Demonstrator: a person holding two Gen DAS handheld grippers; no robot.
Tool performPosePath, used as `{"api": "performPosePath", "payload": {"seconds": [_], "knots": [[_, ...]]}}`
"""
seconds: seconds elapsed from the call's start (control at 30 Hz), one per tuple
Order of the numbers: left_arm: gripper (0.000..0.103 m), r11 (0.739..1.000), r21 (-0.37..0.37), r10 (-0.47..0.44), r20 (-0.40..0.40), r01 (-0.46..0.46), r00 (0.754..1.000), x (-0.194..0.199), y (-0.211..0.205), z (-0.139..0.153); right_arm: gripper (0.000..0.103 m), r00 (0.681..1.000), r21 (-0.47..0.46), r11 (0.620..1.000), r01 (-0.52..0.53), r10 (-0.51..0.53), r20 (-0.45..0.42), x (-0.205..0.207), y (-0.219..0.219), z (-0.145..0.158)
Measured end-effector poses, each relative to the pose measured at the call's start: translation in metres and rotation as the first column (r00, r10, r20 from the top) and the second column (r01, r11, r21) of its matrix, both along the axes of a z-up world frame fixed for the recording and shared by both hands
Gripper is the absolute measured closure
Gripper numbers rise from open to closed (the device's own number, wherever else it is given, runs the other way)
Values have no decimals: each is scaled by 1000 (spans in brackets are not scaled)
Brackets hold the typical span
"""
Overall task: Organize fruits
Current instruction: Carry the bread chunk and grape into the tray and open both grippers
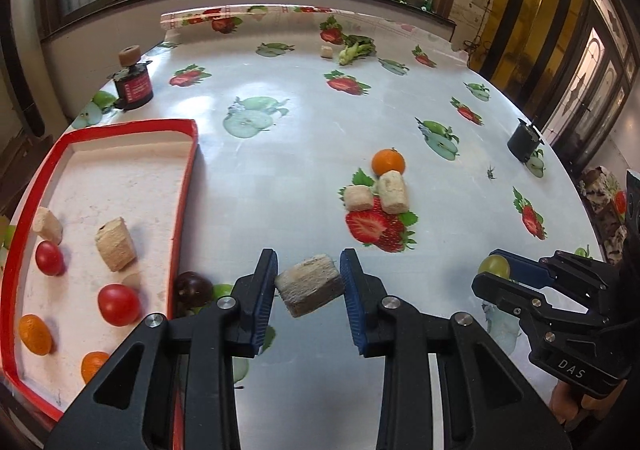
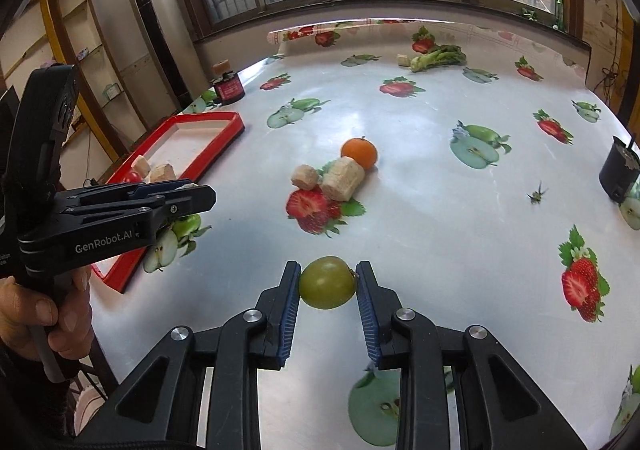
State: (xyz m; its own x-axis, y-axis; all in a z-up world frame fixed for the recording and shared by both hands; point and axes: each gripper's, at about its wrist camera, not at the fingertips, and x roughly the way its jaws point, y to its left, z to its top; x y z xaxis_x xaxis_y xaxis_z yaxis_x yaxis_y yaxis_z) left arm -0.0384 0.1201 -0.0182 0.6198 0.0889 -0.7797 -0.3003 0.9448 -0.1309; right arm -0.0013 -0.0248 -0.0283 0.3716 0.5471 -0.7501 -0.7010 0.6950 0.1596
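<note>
My left gripper [image 1: 309, 282] is shut on a beige cork-like chunk [image 1: 310, 284] and holds it above the table, just right of the red-rimmed tray [image 1: 188, 186]. The tray holds two red tomatoes [image 1: 118, 304], two small oranges [image 1: 35, 334] and two beige chunks [image 1: 116, 244]. A dark plum [image 1: 194, 288] lies against the tray's outer rim. My right gripper [image 2: 328, 282] is shut on a green grape-like fruit [image 2: 327, 282]; it also shows in the left wrist view [image 1: 496, 266]. An orange [image 2: 359, 152] and two beige chunks [image 2: 344, 178] lie mid-table.
The table wears a white fruit-print cloth [image 2: 440, 210]. A dark red jar [image 1: 134, 88] stands at the far left. A black cup [image 2: 620, 170] stands at the right edge. Leafy greens [image 2: 438, 58] lie at the far side. A small insect-like thing [image 2: 538, 194] lies near the cup.
</note>
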Motion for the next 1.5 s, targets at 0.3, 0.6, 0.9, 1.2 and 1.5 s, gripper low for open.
{"api": "performPosePath", "payload": {"seconds": [0.3, 0.6, 0.9, 1.2, 1.5], "knots": [[73, 995, 2, 99, 18, -99, 995, -29, 37, 7, 74, 995, 20, 995, -97, 97, 17, -13, 46, 10], [73, 982, 33, 184, 23, -184, 983, -57, 63, 9, 74, 985, 48, 983, -174, 174, 9, -20, 84, 12], [73, 968, 30, 249, 22, -249, 968, -80, 89, 7, 74, 972, 63, 970, -236, 236, 8, -28, 118, 16], [73, 956, 23, 291, 12, -291, 957, -91, 109, 0, 74, 959, 74, 957, -281, 282, 1, -29, 154, 16], [73, 945, 7, 328, 0, -328, 945, -99, 128, -7, 74, 953, 69, 951, -301, 302, -10, -24, 185, 12]]}}
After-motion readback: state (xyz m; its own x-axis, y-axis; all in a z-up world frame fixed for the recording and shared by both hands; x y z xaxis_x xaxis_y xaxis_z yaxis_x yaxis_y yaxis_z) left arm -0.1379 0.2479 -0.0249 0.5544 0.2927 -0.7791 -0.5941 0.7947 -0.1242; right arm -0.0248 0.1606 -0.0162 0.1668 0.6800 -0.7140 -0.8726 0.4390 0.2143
